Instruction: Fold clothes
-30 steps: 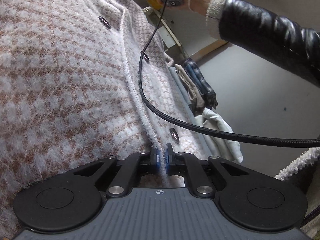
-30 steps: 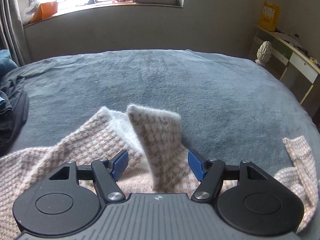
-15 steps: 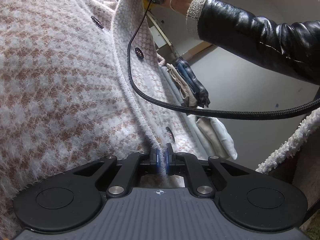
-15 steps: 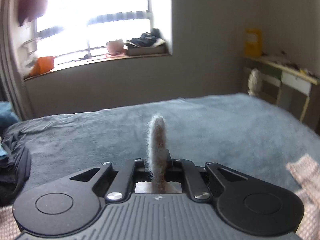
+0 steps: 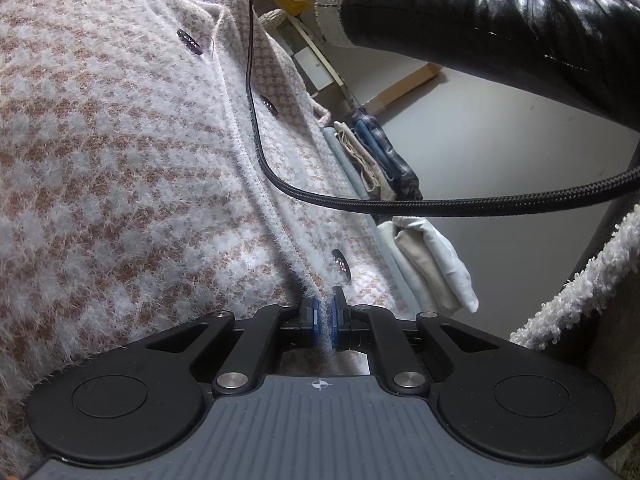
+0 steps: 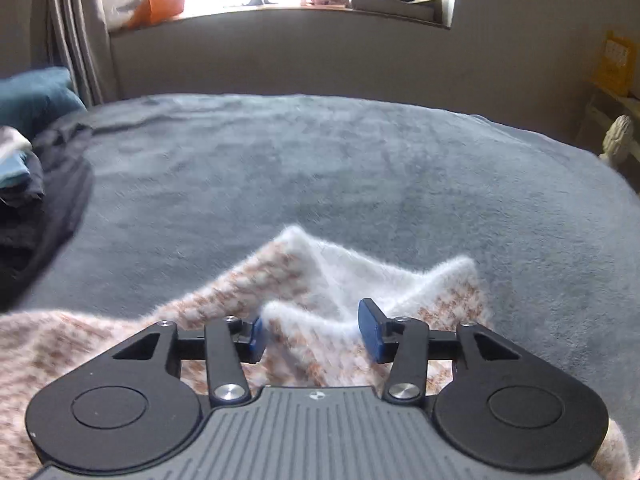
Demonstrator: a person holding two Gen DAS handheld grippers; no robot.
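The left claw (image 5: pixel 325 316) pinches the fuzzy coat (image 5: pixel 120 160) edge. The right claw (image 6: pixel 314 330) has just been opening over the coat's collar on the bed (image 6: pixel 360 168), gripping nothing.

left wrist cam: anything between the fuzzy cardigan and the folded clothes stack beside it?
Yes. In the left wrist view a black braided cable crosses between the cardigan and the folded stack.

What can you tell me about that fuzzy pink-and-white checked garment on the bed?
The cardigan is a fluffy knit in a pale brown-pink and white check, with dark buttons along a fuzzy front edge. The left gripper pinches that edge. On the grey bed cover its rumpled end lies between the right gripper's open jaws.
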